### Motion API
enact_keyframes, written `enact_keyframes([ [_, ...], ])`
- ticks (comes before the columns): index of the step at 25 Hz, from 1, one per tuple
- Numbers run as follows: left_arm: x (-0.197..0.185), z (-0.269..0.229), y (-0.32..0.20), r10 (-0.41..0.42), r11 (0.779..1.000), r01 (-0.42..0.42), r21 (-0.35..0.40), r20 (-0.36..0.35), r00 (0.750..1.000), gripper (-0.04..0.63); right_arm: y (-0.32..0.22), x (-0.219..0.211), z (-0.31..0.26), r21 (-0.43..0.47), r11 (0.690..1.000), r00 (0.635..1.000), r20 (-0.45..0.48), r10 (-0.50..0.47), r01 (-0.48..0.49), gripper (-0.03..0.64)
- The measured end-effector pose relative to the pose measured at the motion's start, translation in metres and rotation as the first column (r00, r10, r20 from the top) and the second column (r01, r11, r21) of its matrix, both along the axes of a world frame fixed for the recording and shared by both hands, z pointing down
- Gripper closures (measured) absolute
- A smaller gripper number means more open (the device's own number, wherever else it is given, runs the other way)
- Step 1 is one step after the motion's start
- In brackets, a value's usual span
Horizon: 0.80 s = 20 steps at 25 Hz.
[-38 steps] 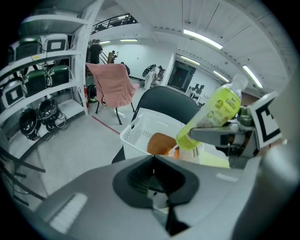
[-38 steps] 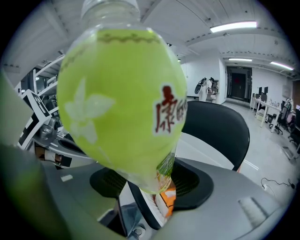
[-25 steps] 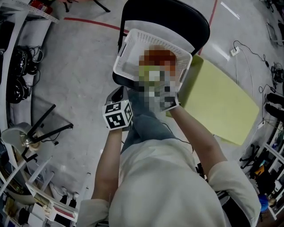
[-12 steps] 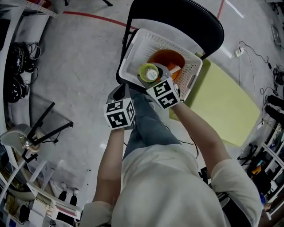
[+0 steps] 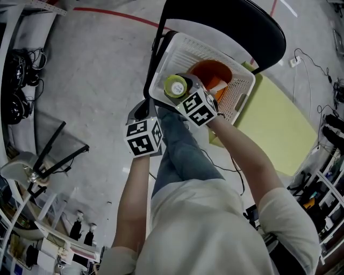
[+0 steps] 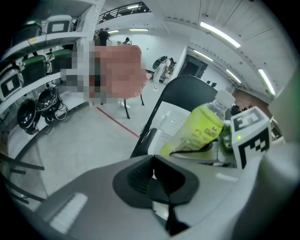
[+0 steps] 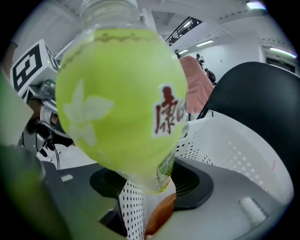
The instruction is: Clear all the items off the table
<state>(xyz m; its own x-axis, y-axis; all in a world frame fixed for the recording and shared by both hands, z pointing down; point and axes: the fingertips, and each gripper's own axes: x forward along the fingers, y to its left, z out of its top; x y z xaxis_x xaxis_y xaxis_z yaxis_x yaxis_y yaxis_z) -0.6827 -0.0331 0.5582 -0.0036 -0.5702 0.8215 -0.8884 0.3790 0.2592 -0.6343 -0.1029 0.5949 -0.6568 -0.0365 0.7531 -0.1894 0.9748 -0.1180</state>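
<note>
A green drink bottle (image 5: 176,86) hangs over the near left part of a white perforated basket (image 5: 236,99), and my right gripper (image 5: 185,95) is shut on it. In the right gripper view the bottle (image 7: 122,93) fills most of the picture, pinched between the jaws of that gripper (image 7: 150,187) above the basket wall (image 7: 234,154). An orange bowl (image 5: 212,70) lies in the basket. My left gripper (image 5: 141,110) is shut and empty, just outside the basket's near left corner. In the left gripper view its jaws (image 6: 153,173) meet with nothing between them, and the bottle (image 6: 197,131) shows to the right.
The basket rests on a black chair (image 5: 226,21). A yellow-green flat surface (image 5: 274,129) lies to the right of the chair. Shelves with cables and gear (image 5: 19,80) line the left side. A red line (image 5: 118,16) runs across the grey floor.
My right gripper has sunk with the bottle, from above the bowl to the basket's near left part. The left gripper has come closer to the basket's corner.
</note>
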Motion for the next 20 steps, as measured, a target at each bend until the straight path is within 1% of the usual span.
enact_keyframes([
  [6,-0.012,0.014,-0.005,-0.017,0.999,0.017,-0.027,0.0,1.0,0.586,0.003,-0.013,0.023,-0.024,0.997,0.997,-0.02,-0.071,0.071,0.334],
  [12,-0.017,0.021,-0.01,-0.034,0.999,0.033,-0.026,-0.008,0.999,0.586,0.011,-0.019,0.036,-0.039,0.99,0.99,-0.032,-0.137,0.136,0.324],
  [15,-0.017,0.022,-0.011,-0.039,0.999,0.039,-0.026,-0.011,0.999,0.586,0.017,-0.02,0.038,-0.053,0.989,0.989,-0.029,-0.143,0.141,0.314],
  [20,-0.015,0.021,-0.011,-0.047,0.999,0.046,-0.026,-0.013,0.999,0.586,0.016,-0.016,0.043,-0.057,0.991,0.992,-0.034,-0.121,0.118,0.311],
])
